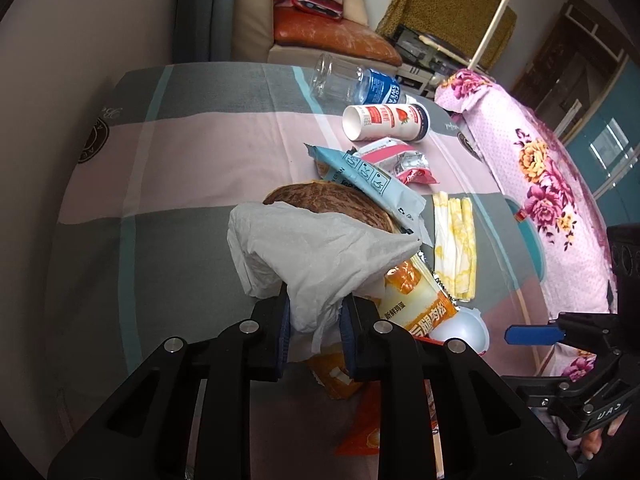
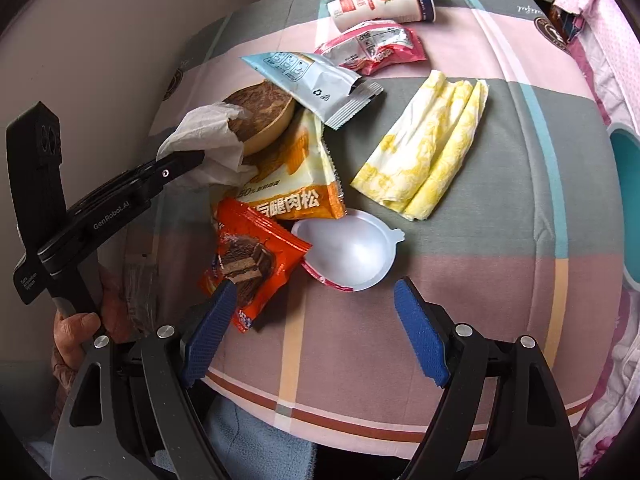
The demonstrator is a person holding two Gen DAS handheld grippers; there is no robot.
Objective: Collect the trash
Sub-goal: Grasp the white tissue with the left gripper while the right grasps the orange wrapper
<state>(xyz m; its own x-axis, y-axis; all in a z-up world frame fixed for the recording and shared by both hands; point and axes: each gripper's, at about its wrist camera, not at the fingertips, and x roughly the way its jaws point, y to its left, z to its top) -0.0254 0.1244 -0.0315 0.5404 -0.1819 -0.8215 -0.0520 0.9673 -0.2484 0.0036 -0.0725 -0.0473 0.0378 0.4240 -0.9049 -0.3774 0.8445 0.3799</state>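
While the left gripper [image 1: 314,320] clamps a tissue [image 1: 312,252] and the right gripper [image 2: 316,328] gapes, we note wrappers [image 2: 288,184] littering the plaid bedsheet [image 2: 500,200], a sofa [image 1: 256,12] beyond.

Checked bedsheet [image 2: 460,280] carries wrappers [image 2: 296,184], bottle [image 1: 352,80], cup [image 1: 386,122], folded napkin [image 2: 428,148].

I see white tissue [image 1: 320,256]; brown-marbled round lid [image 2: 260,110] at its 1 o'clock; orange-and-cream wrapper [image 2: 296,184]; red-orange wafer packet [image 2: 256,260]; pale blue sachet [image 2: 312,84]; yellow-white patterned napkin [image 2: 428,148]; pink-grey checked bedcover [image 2: 460,288]; blue pads [image 2: 420,336] on black gripper.
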